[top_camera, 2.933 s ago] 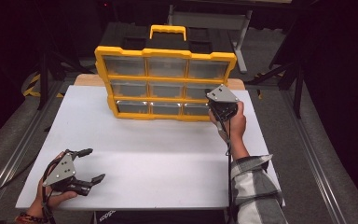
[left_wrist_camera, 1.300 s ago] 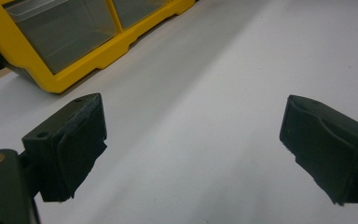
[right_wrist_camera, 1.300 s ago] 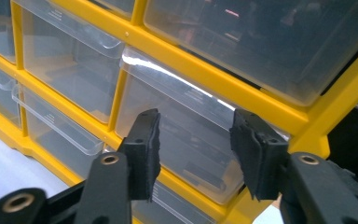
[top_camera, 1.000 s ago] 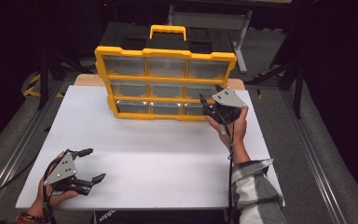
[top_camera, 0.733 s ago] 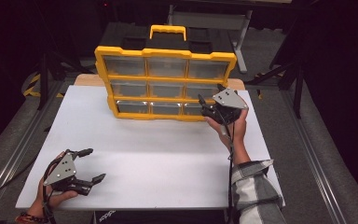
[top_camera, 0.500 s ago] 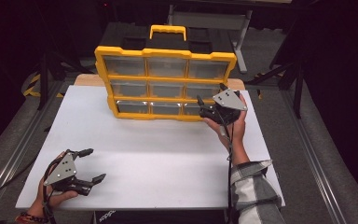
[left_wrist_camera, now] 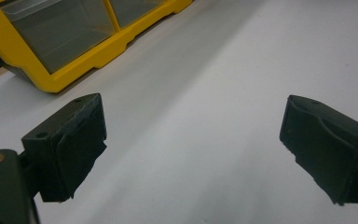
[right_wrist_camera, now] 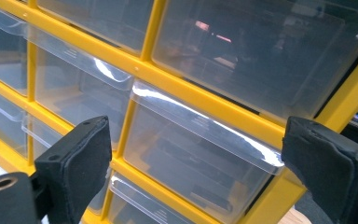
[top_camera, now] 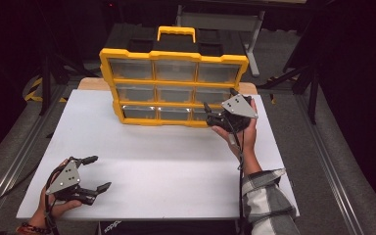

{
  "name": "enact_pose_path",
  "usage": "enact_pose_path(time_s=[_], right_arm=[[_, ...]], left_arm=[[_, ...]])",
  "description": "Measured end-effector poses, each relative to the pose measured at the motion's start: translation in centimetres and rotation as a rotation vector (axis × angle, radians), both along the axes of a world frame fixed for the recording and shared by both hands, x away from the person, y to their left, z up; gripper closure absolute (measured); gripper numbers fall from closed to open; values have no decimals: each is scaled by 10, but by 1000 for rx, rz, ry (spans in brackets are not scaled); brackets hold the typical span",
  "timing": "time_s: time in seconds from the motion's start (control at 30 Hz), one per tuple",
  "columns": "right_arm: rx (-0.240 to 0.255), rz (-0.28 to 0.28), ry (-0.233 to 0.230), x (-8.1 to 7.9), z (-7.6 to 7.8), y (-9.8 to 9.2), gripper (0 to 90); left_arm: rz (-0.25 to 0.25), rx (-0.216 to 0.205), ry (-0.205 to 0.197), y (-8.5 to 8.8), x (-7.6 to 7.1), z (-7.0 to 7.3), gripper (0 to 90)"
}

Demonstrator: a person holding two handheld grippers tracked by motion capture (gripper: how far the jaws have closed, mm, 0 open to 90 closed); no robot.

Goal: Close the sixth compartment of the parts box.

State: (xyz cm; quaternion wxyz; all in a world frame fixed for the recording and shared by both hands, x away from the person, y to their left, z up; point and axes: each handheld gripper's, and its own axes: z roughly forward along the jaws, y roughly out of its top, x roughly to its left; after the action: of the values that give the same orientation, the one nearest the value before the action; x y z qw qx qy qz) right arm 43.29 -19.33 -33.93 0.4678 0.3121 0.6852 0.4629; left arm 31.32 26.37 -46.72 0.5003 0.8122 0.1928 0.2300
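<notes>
The worktop [top_camera: 166, 166] carries a yellow cabinet [top_camera: 174, 56] of clear drawers standing upright toward its far edge, three columns by three rows, with a handle on top. Your right gripper [top_camera: 210, 113] is up against the cabinet's lower right corner, and its fingers [right_wrist_camera: 77, 158] have just been opening: they stand wide apart now with nothing pressed between them, framing a drawer [right_wrist_camera: 200, 163] in the right-hand column. Judging by that, the step is to take hold of this drawer's front lip [right_wrist_camera: 205, 123] and pull. To do it well, bring the gripper in so one finger goes under the clear lip and the other over it, rather than straddling the yellow frame on the right, which the far finger now sits in front of. Close on the lip alone, then draw straight out along the drawer's own line; a slanted pull will likely jam it or drag the whole cabinet forward. The cabinet looks light and stands free, so pull slowly. Your left gripper [top_camera: 90, 171] rests near the worktop's front left corner, well apart from the cabinet, fingers [left_wrist_camera: 70, 144] spread and empty; consider moving it up to steady the cabinet's frame.
</notes>
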Motion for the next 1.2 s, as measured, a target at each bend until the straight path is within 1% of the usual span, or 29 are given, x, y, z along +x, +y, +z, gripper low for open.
enact_pose_path(time_s=[0.2, 0.27, 0.47, 0.57, 0.67, 0.77, 0.9, 0.93, 1.2], right_arm=[[-3, 11, 0, -3, -1, 1, 106], [4, 19, 1, -5, 0, 1, 109], [-9, 24, -5, -8, 0, 1, 122], [4, 35, -3, -10, 1, 1, 124], [4, 40, -4, -12, 1, 1, 124], [3, 47, -10, -15, 2, 2, 126], [-10, 54, -13, -18, 3, 3, 127], [-13, 56, -13, -19, 3, 3, 127], [-10, 66, -16, -23, 3, 2, 130]], left_arm=[[-1, -3, 1, 0, 0, 0, 81], [0, -4, 2, 0, 0, 0, 80], [1, -1, -2, 1, 0, 1, 81], [2, -1, -4, 1, -1, 1, 81], [0, 0, -3, 1, 0, 1, 81], [0, 2, -6, 2, 0, 1, 80], [2, 0, -8, 1, -1, 1, 80], [1, -2, -2, 1, -1, 1, 80], [3, -2, -3, 1, -1, 0, 80]])
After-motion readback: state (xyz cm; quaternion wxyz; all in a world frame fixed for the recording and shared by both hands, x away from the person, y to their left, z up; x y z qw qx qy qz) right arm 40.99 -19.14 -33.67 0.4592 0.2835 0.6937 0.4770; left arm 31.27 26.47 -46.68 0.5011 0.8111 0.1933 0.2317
